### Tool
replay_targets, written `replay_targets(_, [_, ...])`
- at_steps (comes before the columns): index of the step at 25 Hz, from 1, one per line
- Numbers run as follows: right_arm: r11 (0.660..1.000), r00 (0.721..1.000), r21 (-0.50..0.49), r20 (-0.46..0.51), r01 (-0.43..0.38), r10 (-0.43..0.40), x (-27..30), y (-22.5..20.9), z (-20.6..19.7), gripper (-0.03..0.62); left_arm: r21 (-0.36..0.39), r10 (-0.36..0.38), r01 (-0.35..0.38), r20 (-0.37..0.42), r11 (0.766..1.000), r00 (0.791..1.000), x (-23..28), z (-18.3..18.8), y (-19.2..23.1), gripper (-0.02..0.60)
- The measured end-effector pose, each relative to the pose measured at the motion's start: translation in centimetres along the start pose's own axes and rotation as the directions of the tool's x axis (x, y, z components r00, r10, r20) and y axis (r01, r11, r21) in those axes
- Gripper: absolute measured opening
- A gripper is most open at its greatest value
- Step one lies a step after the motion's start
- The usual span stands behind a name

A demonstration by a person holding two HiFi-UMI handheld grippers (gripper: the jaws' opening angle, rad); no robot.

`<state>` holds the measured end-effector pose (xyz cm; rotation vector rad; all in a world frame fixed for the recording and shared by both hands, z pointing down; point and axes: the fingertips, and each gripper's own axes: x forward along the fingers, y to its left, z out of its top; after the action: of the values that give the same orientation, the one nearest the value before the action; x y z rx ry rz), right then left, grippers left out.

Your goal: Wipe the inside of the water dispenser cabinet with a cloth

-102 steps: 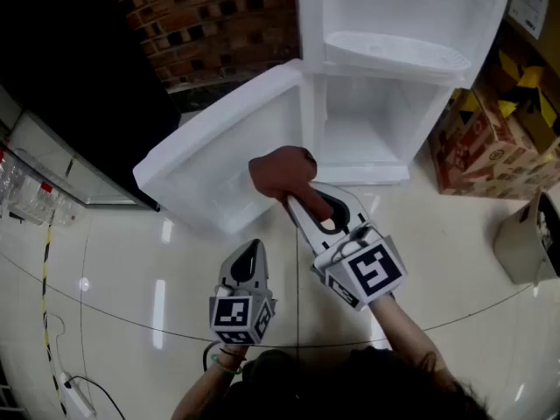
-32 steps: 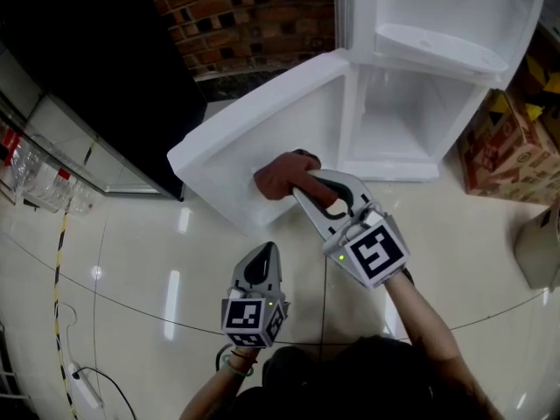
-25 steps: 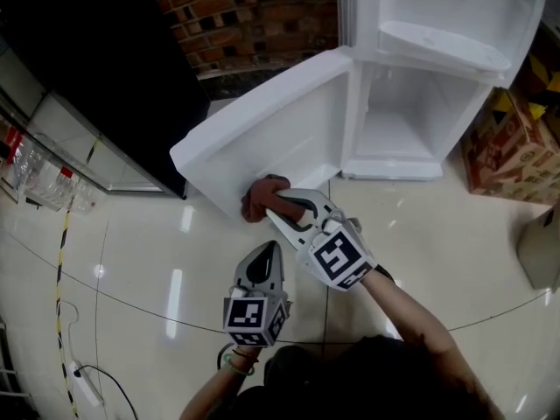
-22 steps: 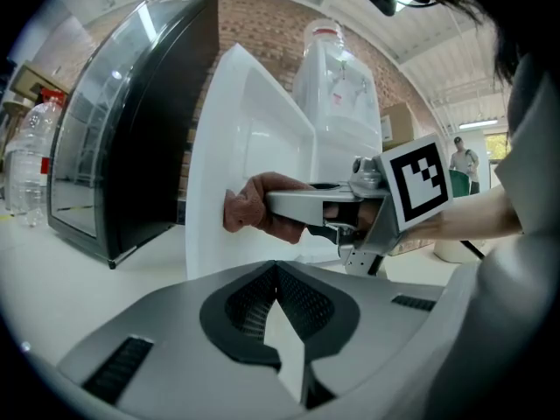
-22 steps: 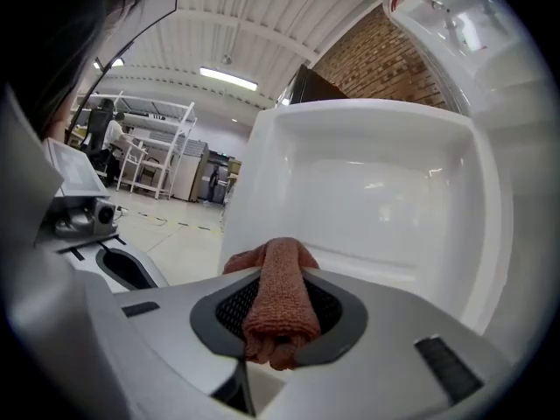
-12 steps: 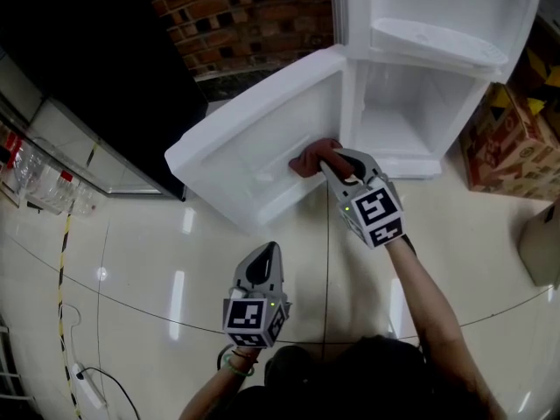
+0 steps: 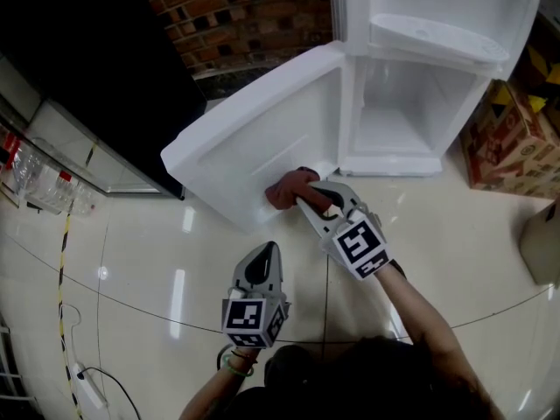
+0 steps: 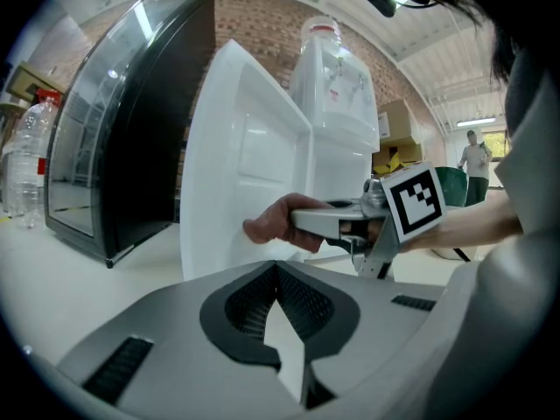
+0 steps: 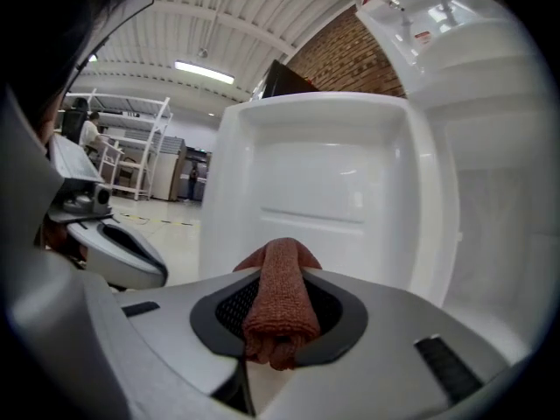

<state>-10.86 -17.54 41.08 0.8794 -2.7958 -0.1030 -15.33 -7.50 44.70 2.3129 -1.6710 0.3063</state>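
Note:
A white water dispenser [image 7: 420, 33] stands with its lower cabinet [image 7: 394, 112] open and its door [image 7: 262, 147] swung out to the left. My right gripper [image 7: 302, 199] is shut on a rust-brown cloth [image 7: 287, 189], [image 9: 278, 300], and the cloth lies against the lower inner face of the door [image 9: 324, 191]. In the left gripper view the same cloth [image 8: 278, 226] shows pressed to the door [image 8: 249, 164]. My left gripper [image 7: 259, 261], [image 8: 276, 274] hangs shut and empty over the floor, below and left of the cloth.
A dark glass-fronted cabinet [image 7: 87, 68] stands left of the door, with a brick wall [image 7: 254, 16] behind. Cardboard boxes [image 7: 507, 138] sit right of the dispenser. Water bottles [image 7: 35, 186] stand at far left. The floor [image 7: 131, 269] is glossy pale tile.
My right gripper has swept the cloth across the inner face of the door, from its right side near the hinge down and left to its lower edge. The left gripper has stayed still.

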Motion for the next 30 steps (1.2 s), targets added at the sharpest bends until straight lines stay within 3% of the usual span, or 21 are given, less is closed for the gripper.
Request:
replay_targets(5, [0.991,0.99,-0.027,-0.059,-0.132,0.13,2.0,5.4,-2.8,0.084,0.001,-0.005,0.005,0.0,1.0,1.0,0.0,-0.1,-0.1,-0.023])
replay_targets(10, [0.988,0.984,-0.031,-0.104,-0.148,0.144,3.3,5.8,-4.3,0.084,0.001,-0.006,0.006,0.0,1.0,1.0,-0.1,-0.1,-0.1,-0.023])
replay_targets(13, [0.995,0.988,-0.027,-0.123,-0.092,0.088,3.4,3.4,-5.1,0.084,0.002,-0.01,0.01,0.0,1.0,1.0,0.0,-0.1,-0.2,-0.023])
replay_targets(16, [1.0,0.99,0.01,-0.139,0.02,-0.018,2.5,-1.3,-6.0,0.084,0.004,-0.008,0.008,-0.003,1.0,1.0,-0.1,-0.1,0.0,-0.023])
replay_targets(23, [0.969,0.955,0.049,-0.185,0.243,-0.23,-1.6,-10.9,-8.8,0.084,0.011,-0.013,0.013,-0.009,1.0,1.0,-0.1,-0.3,-0.1,-0.023])
replay_targets(30, [0.963,0.95,0.044,-0.184,0.266,-0.253,-3.0,-11.9,-9.4,0.084,0.016,-0.017,0.017,-0.014,1.0,1.0,0.0,-0.4,-0.5,-0.023])
